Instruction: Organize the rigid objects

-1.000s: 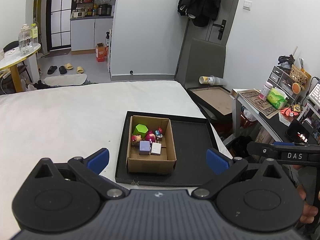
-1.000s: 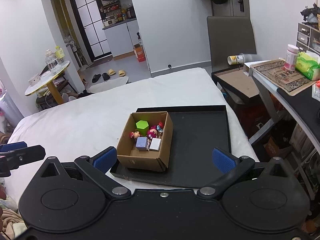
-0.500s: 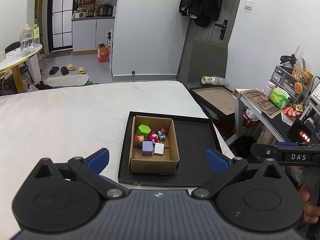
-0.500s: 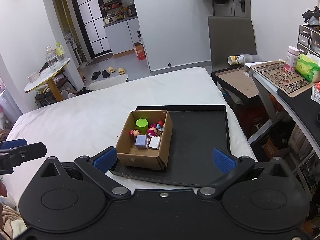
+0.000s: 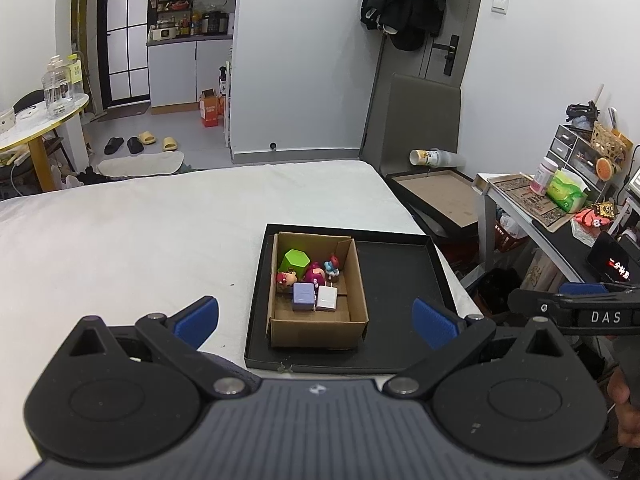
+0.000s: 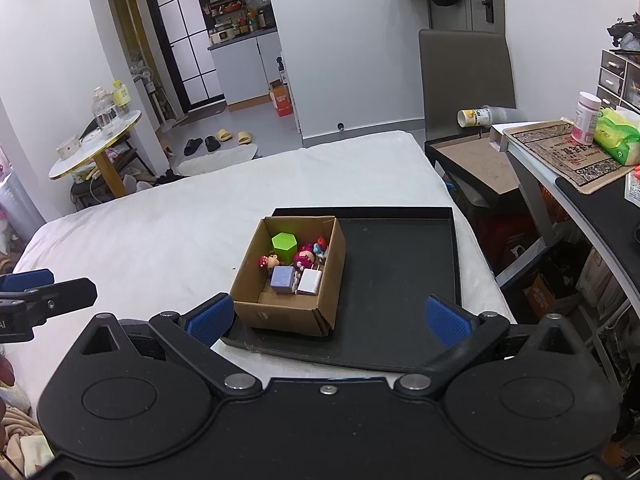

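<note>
A brown cardboard box (image 5: 318,325) (image 6: 276,313) stands in the left part of a black tray (image 5: 400,276) (image 6: 400,264) on the white bed. Inside it lie a green hexagonal block (image 5: 294,260) (image 6: 284,243), small toy figures (image 5: 316,272) (image 6: 304,258), a lilac cube (image 5: 303,296) (image 6: 282,279) and a white charger (image 5: 327,298) (image 6: 310,281). My left gripper (image 5: 316,318) is open and empty, hanging short of the box. My right gripper (image 6: 326,316) is open too, nothing between its fingers. Each gripper shows at the edge of the other's view.
The white bed (image 5: 140,232) spreads to the left of the tray. On the right stand a desk (image 6: 560,160) with a bottle and a green pack, a framed board (image 5: 440,196) and a grey chair (image 6: 466,64). A round table (image 6: 96,140) sits at far left.
Both views have shifted slightly: the box and tray sit a little further right in the left wrist view. Both grippers stay open and empty.
</note>
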The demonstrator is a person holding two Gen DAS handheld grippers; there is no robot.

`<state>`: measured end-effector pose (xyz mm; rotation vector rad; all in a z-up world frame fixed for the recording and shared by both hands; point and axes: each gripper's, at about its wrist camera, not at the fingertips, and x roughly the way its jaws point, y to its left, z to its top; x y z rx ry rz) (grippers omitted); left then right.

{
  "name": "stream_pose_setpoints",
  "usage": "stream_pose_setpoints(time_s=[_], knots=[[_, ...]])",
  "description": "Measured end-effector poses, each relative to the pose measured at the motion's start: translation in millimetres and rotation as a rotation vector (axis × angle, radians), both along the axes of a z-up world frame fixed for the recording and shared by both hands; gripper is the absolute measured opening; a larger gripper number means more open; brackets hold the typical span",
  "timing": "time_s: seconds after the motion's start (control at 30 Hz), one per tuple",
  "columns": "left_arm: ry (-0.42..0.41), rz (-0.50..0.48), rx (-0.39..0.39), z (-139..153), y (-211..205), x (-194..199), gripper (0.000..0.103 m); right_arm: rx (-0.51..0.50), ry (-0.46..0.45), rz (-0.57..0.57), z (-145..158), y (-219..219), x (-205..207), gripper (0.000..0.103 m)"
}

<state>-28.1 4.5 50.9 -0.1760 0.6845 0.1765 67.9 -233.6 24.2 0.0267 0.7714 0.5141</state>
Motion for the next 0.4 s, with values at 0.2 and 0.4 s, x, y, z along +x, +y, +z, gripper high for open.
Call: stream_pose_setpoints(time_s=[0.2,0.4], knots=[[0.009,0.005,0.017,-3.1,0.4,2.9,0.102,-0.002,0.012,0.005,-3.6,1.4,1.2,0.103],[0.013,0.013,0.027,-6.2,1.7,7.5,0.102,0.016,0.021,0.002,-5.3,-0.5,4.0,0.103]])
